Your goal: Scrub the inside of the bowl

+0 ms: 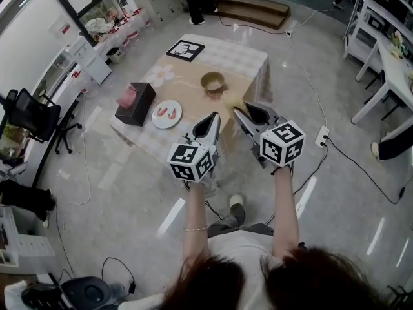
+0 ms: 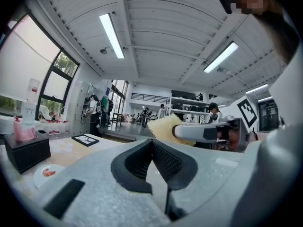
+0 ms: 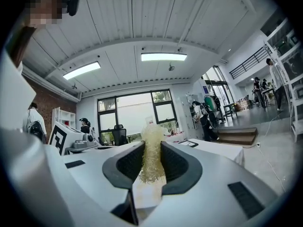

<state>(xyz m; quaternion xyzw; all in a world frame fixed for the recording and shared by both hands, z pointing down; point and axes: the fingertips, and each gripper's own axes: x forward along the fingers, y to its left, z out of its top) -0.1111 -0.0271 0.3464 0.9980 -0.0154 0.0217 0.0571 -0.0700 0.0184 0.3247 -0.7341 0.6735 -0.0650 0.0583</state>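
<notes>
Bowl (image 1: 212, 81) sits upright on the table (image 1: 248, 60) in the upper middle of the head view, a tan round dish on the cloth, well apart from both grippers and not yet touched. Left of it lie a white plate (image 1: 166, 113) and a dark tissue box (image 1: 135, 103), with a black-and-white marker card (image 1: 185, 50) at the table's far edge. Below the table's near edge, the left gripper (image 1: 215, 116) and the right gripper (image 1: 237, 111) hang side by side, a pale yellow scrubber (image 1: 231, 100) jutting from the right one toward the bowl. In the left gripper view, the left gripper (image 2: 152, 143) has its dark pads pressed together with nothing between them; the scrubber (image 2: 164, 126) shows right of centre at the tip of the other tool, and the tissue box (image 2: 26, 150) stands at lower left. In the right gripper view, the right gripper (image 3: 152, 144) is clamped on the scrubber (image 3: 152, 131), whose loose fibres bulge above and below the pads. The bowl looks rigid and smooth-walled, probably light enough to skate on the cloth under scrubbing, so the empty left gripper would best pinch its rim on the near side, gently if it is ceramic. The scrubber looks soft and springy and should bend against the inner wall.
</notes>
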